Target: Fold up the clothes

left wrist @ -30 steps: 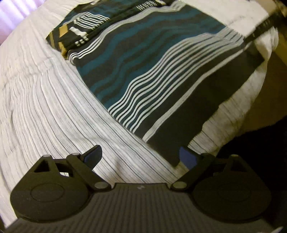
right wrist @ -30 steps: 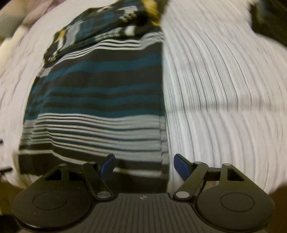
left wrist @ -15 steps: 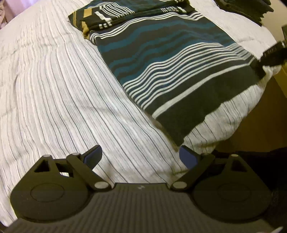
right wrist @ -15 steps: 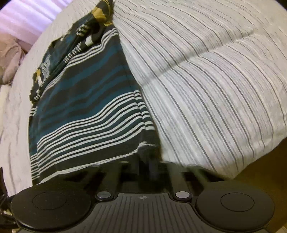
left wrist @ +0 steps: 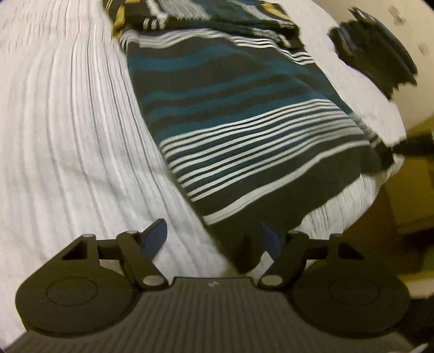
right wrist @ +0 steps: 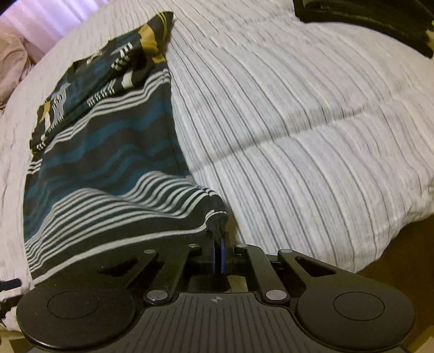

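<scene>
**Striped hem taken at both corners**

Black jaws of the right gripper were pressed together, pinching one hem corner of the shirt. The left gripper was closing, its jaws not yet pressing, with the other hem corner lying between them. The shirt lay flat on the quilt, sleeves folded in at the far end; a dark pile sat beyond. The step was judged to be grasping the hem. Next, the left grip needed completing before both corners were lifted toward the collar.

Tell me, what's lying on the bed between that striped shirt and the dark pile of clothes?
Only bare striped bedspread lies between the striped shirt and the dark folded pile, clearest in the right wrist view.
</scene>
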Motion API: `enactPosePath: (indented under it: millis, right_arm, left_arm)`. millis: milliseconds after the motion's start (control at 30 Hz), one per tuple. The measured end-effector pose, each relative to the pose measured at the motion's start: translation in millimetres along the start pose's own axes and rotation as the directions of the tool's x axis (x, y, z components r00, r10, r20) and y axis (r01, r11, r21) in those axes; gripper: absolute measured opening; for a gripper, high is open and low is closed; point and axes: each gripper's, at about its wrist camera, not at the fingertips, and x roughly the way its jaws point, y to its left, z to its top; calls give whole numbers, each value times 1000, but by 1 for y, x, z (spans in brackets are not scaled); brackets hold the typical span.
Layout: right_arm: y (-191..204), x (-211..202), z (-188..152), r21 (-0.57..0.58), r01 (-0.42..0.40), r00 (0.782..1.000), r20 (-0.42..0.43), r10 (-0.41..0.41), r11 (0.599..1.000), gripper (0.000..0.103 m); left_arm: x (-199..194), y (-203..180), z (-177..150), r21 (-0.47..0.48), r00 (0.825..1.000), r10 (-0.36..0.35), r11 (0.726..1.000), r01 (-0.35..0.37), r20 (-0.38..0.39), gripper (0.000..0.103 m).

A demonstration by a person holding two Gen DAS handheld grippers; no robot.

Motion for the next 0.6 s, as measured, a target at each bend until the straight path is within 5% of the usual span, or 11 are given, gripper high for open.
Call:
enactPosePath:
  millis: [133,233,267,300,333,400,433,467,600]
  right_arm:
    - [0,1,-2,-16,-1,1000,-19,1,1000,3]
    - [0,2,1,-29,-4,1000,-28,3,1000,3]
    - [0,3,2,-37,-6,999,-36,5,999,3]
    - [0,5,3,-45,-6,999,-46,4,999,3]
    - [0,7,4,-54,-5,998,-56,2,999,4]
    - [2,7,5,-79,-3,999,-49,-1,997,38]
    - [3,7,4,-86,-3,999,-37,0,996,74]
    - [3,7,3,-88,-13,1000,-24,11,996,82]
    - [1,19,-3,-61,-78,997,-30,76,995,82]
  left_arm:
    - [22,2,1,-78,998,-59,995,58,-15,61]
    - [29,0,1,-99,996,-90,991,87,-22,38]
    - [28,1,0,-107,995,-94,990,91,-23,28]
    - [27,1,-1,-114,995,-99,989,95,-24,7]
    - [24,3,-1,-124,994,-107,987,103,-23,3]
    - [15,6,-3,-139,991,-130,982,127,-17,2]
    - [11,6,-4,-133,991,-133,983,130,-16,2]
    - [7,7,-4,-129,991,-135,983,132,-15,2]
    - [0,12,-2,-127,989,-146,982,141,-27,1]
